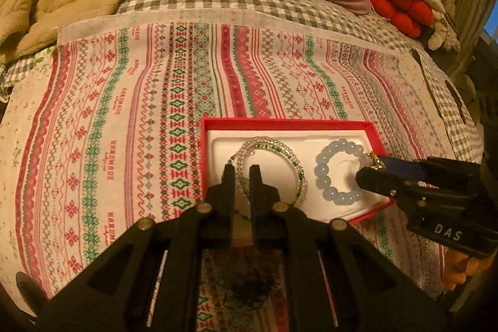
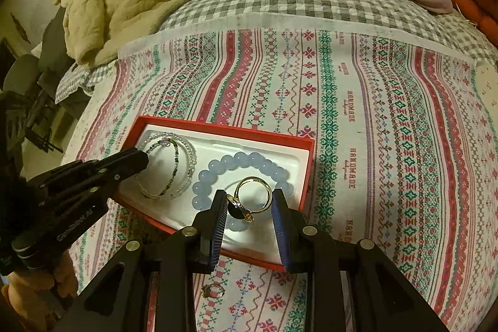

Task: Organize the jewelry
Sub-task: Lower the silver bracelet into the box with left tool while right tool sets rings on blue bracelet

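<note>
Pinched between the right gripper's [image 2: 249, 204] blue pads, a gold ring with a dark stone [image 2: 252, 198] hangs over the pale blue bead bracelet [image 2: 236, 173] by the red box's [image 2: 218, 129] right edge, apparently for setting down, while the left gripper [image 1: 242, 176], clenched empty, hovers at the thin beaded strands [image 1: 274, 159].

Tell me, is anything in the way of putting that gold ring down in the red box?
The right gripper holds the gold ring just above the red box. Right beneath it lies the blue bead bracelet, so the ring would likely land inside or on that loop. Nothing else visible blocks it.
</note>
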